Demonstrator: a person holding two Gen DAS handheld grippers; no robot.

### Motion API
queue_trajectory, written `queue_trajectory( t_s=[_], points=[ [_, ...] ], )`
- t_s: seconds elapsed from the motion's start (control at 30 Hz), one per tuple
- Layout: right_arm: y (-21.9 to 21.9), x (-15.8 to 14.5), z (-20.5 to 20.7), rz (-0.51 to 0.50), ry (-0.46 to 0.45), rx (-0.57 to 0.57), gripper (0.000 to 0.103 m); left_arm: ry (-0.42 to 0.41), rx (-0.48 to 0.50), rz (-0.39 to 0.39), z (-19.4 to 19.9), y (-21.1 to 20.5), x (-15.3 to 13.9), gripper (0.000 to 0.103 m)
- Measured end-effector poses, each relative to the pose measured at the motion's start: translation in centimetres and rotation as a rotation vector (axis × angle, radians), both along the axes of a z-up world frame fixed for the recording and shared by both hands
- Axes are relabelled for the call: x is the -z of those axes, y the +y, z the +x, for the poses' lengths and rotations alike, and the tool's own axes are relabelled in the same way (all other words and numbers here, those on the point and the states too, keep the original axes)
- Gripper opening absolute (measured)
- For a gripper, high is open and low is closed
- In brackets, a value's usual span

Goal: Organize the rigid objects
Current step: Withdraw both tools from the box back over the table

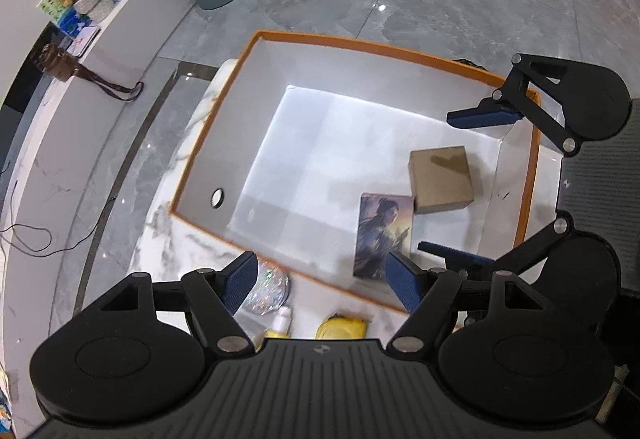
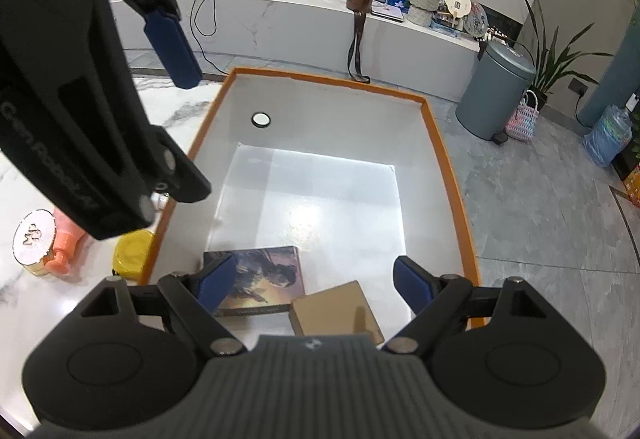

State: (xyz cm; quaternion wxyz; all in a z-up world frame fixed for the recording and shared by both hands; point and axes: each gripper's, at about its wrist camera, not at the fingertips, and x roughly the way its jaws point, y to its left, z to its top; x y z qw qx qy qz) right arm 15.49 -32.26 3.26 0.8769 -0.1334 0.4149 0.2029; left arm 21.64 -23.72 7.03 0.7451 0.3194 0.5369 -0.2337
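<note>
The orange-rimmed box (image 2: 450,159) on the marble table (image 2: 176,99) is the largest piece here: a stiff, light carton with white walls, and by the look of it the bin you fill rather than lift. Inside it, in the corner nearest you, a flat picture tin or book (image 2: 264,275) lies face up with a small brown cardboard box (image 2: 340,313) touching its corner. Both look rigid and light; the picture cover is probably glossy and slick, so you take it across its short edges. The brown box would suit a pinch on two opposite sides.

Still out on the table beside the carton you have a yellow tape-like roll (image 2: 132,253), an orange bottle (image 2: 64,247) lying on its side and a round white lid or dish (image 2: 34,235). The bottle is rounded and may roll — grip it across the body. A small yellow-capped bottle (image 1: 280,323) and a glittery disc (image 1: 266,289) sit under your left hand; the disc looks the most fragile.

Your left gripper (image 1: 324,285) points steeply down over the carton's near rim, jaws apart and empty. Your right gripper (image 2: 310,285) angles down over the two items inside — also spread wide, holding nothing.
</note>
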Motion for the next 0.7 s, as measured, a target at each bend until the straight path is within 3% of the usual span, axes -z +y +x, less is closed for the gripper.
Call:
queue_trajectory(
  t_s=[0.37,0.7],
  points=[
    [3.4,-0.9,-0.4,0.014,-0.025,-0.045,0.085,-0.059,-0.090,0.006,-1.5,4.7,-1.2,0.085],
    [7.2,-1.5,-1.2,0.041,-0.043,-0.086,0.085,-0.179,-0.270,-0.042,-3.4,10.6,-2.3,0.085]
  ],
)
